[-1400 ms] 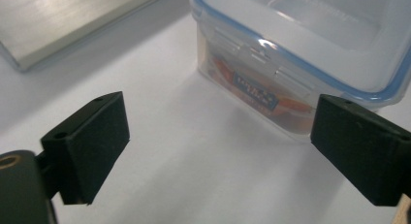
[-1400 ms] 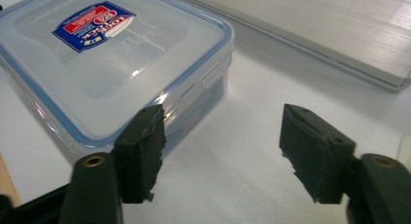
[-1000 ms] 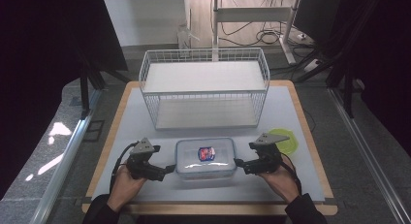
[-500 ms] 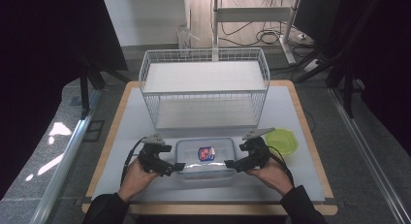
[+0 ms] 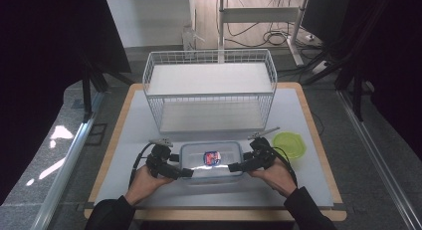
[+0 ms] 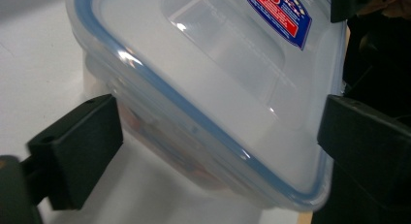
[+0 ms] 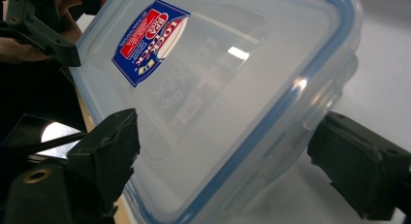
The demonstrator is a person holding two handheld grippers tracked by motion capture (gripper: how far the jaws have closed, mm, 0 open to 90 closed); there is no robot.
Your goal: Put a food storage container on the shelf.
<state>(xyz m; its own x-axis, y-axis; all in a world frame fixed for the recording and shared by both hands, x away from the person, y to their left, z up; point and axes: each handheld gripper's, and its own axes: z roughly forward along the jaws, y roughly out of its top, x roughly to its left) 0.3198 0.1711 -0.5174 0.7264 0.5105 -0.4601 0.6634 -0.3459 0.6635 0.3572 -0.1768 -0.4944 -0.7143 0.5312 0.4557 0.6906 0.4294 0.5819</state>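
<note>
Left gripper (image 5: 185, 172), right gripper (image 5: 236, 166): near edge of the table (image 5: 318, 190), jaws spread wide astride the box's ends, just closing, pads not visibly pressing. Box (image 5: 211, 162): lidded, clear, between them on the mat. Step: seating the two-sided grasp; next, squeeze evenly, lift level. Bowl (image 5: 289, 144) right. Rack (image 5: 209, 90) beyond.

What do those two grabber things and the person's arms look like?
Both grippers, left and right, are black, each with two blocky matte jaws. A grey three-cornered plate tops each, and a black cable loops from each. The person wears dark long sleeves.
</note>
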